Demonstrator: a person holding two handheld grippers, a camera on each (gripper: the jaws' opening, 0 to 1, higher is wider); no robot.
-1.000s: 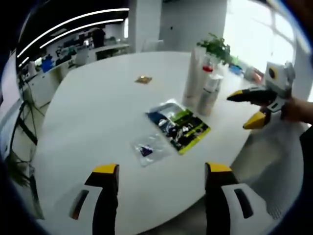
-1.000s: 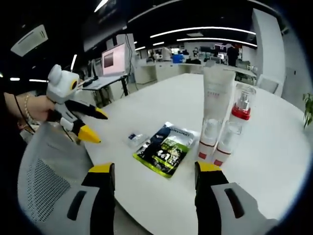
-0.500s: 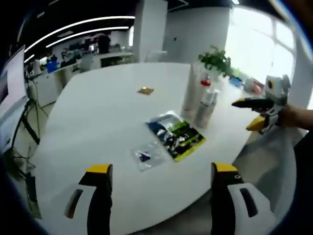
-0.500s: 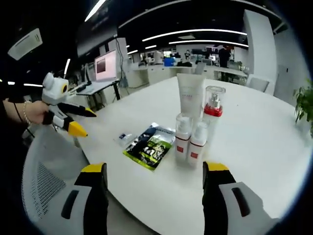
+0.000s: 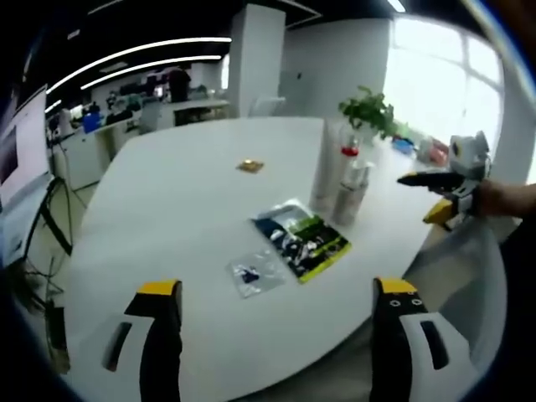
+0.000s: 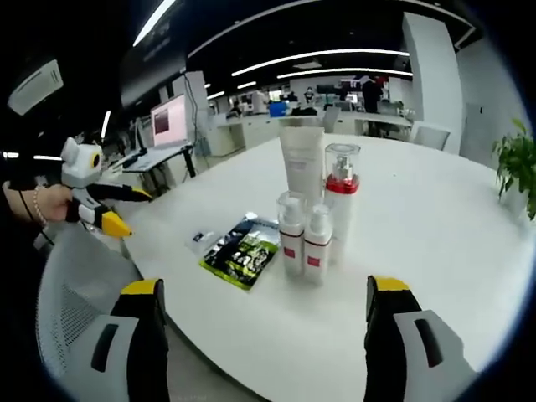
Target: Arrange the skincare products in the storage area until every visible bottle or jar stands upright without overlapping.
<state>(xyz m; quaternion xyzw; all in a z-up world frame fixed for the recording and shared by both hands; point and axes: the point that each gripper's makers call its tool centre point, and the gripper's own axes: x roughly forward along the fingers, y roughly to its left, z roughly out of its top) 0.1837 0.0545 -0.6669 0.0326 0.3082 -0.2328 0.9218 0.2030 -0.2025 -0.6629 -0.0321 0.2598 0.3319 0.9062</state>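
1. The left gripper (image 5: 280, 335) has its jaws wide apart and holds nothing; it hangs over the near edge of the white table (image 5: 167, 201), touching no object.
2. The right gripper (image 6: 272, 335) is also wide open and empty, at the table edge, well apart from the bottles.
3. The skincare products stand upright in one tight group on the table: a tall white tube (image 6: 301, 163), a clear bottle with a red collar (image 6: 342, 197), and two small white pump bottles (image 6: 304, 243) with red labels in front – these two stand just beside each other.
4. Near them lie a dark-and-green flat packet (image 6: 241, 251) and a small clear sachet (image 6: 201, 239).
5. The left gripper view also shows a small gold-coloured object (image 5: 249, 166) farther on the table – too small to identify – and a potted plant (image 5: 367, 109).
6. The labels are too blurred to read.
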